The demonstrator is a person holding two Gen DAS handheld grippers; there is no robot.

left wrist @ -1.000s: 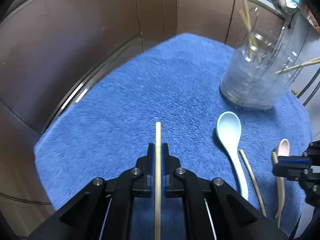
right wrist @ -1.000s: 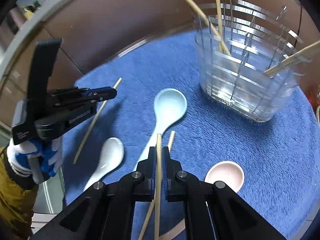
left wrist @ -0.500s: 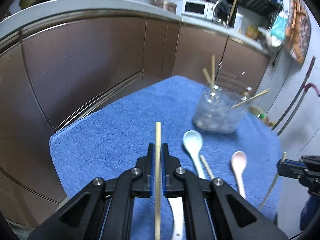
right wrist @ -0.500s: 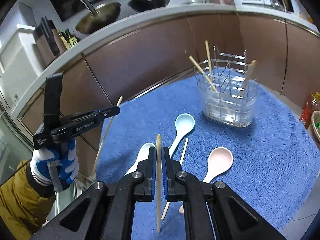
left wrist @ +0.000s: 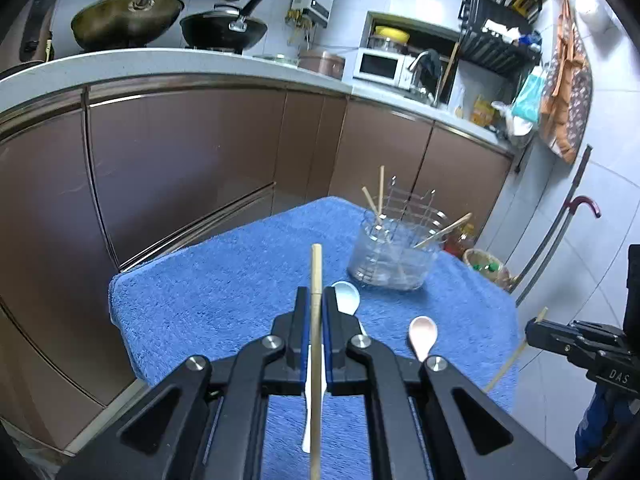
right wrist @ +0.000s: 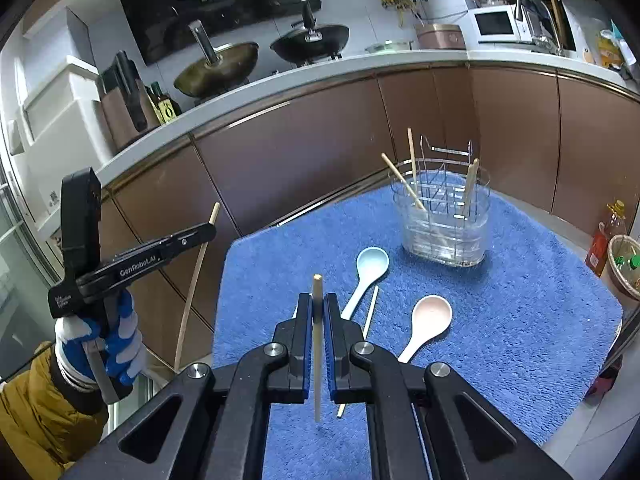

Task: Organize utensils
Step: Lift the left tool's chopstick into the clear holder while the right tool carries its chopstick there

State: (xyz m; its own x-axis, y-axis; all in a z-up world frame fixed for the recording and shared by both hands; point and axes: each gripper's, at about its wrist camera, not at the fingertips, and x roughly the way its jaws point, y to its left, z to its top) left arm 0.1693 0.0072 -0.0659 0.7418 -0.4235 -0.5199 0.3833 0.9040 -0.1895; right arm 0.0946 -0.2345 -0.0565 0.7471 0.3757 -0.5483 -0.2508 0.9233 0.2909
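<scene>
Each gripper carries one chopstick. The left gripper (left wrist: 316,308) has its jaws clenched on a chopstick (left wrist: 316,320) that runs straight out toward 12 o'clock; the right gripper (right wrist: 318,312) grips another chopstick (right wrist: 317,344) the same way. Both are held high above the worktop, well short of the holder (right wrist: 444,220) — a clear caddy with a wire rack, standing at about 1 o'clock on the blue towel (right wrist: 520,320).

Three chopsticks already lean in the holder, so I judge the job partly done. Left on the towel are a blue spoon (right wrist: 368,272), a pink spoon (right wrist: 428,320), a white spoon (left wrist: 307,396) largely hidden behind the left jaws, and one loose chopstick (right wrist: 368,316) between the blue and pink spoons. The two held chopsticks are not yet dropped in.

Against a second ago, both grippers have risen a long way: the views then sat close over the towel, and now take in the whole kitchen — counter, woks, microwave. The grips on both chopsticks are unchanged.
</scene>
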